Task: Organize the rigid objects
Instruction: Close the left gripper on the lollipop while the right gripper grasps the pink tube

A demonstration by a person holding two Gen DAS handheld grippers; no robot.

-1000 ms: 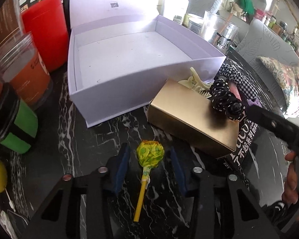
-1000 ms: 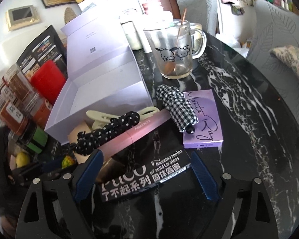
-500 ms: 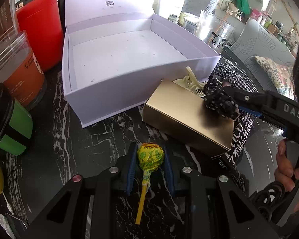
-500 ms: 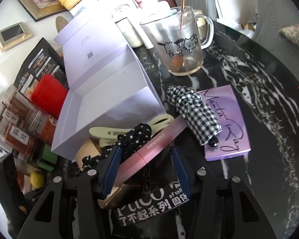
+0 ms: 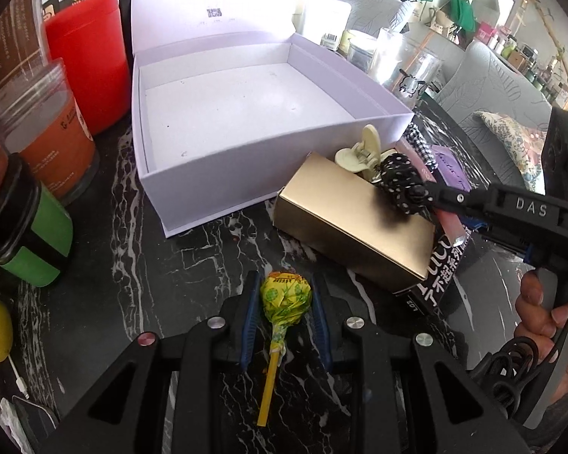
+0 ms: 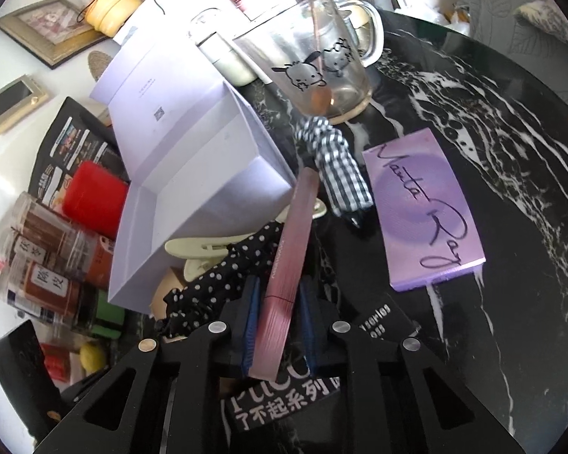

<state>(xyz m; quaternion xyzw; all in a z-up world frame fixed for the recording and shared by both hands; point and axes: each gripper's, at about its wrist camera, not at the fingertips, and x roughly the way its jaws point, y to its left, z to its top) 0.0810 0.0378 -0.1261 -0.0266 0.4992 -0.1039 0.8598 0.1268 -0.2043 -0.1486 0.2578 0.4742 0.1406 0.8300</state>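
Observation:
My left gripper (image 5: pixel 285 300) is shut on the yellow-green wrapped head of a lollipop (image 5: pixel 285 297) on the black marble table; its yellow stick points back toward me. My right gripper (image 6: pixel 276 316) is shut on a long pink lip-gloss tube (image 6: pixel 287 257) and holds it tilted above the black box (image 6: pixel 284 393). The open white box (image 5: pixel 238 109) stands empty just beyond the lollipop; it also shows in the right wrist view (image 6: pixel 193 204). The right gripper's arm shows in the left wrist view (image 5: pixel 511 212).
A gold box (image 5: pixel 352 223) lies right of the lollipop with a cream hair clip (image 5: pixel 363 151) and a polka-dot scrunchie (image 5: pixel 401 185) on it. Jars (image 5: pixel 56 140) and a red canister (image 5: pixel 87 56) stand at left. A checked scrunchie (image 6: pixel 337 170), purple palette (image 6: pixel 424 215) and glass mug (image 6: pixel 314 64) sit to the right.
Both grippers have closed: the left on the lollipop head, the right on the pink tube. The right gripper has lifted the tube, which has swung more upright.

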